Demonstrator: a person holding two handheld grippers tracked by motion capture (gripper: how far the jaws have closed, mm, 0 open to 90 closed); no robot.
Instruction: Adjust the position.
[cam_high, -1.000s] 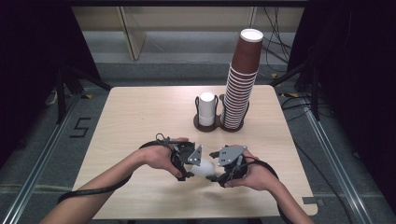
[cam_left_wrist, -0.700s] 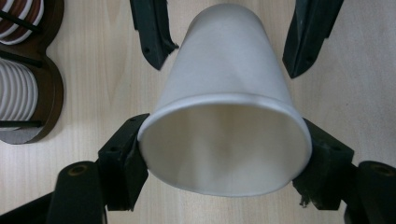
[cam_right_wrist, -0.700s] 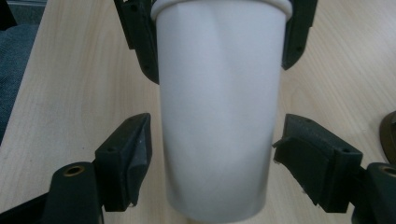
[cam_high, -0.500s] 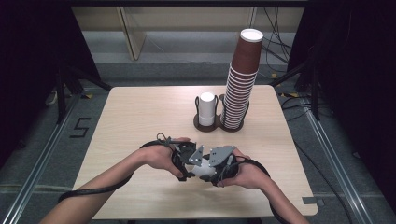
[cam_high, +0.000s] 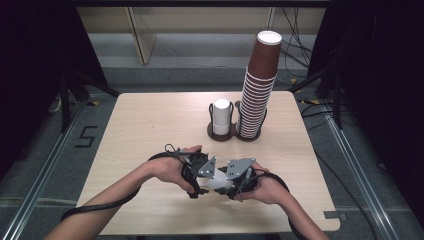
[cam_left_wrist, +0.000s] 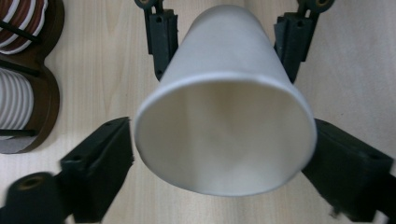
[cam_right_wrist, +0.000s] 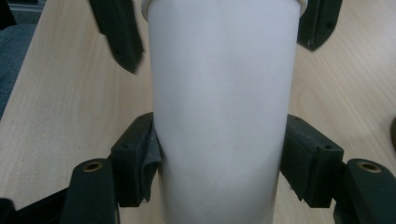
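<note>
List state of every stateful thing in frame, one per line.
White paper cup: lying sideways between both grippers, above the table, empty.
Left hand-held gripper: open, jaws just opened, off the cup rim.
Right hand-held gripper: shut on the cup body, jaws just closed.
Brown cup stack: upright in holder.
White cup stack: upright in holder.

Layout: cup between the two grippers at the near edge of the table.

I am seeing the cup lying on its side between the left gripper on its left and the right gripper on its right, low over the near middle of the table. Behind them, toward the far edge, a holder is standing, carrying a short cup stack in its left ring and a tall cup stack in its right ring, the two just beside each other.
</note>
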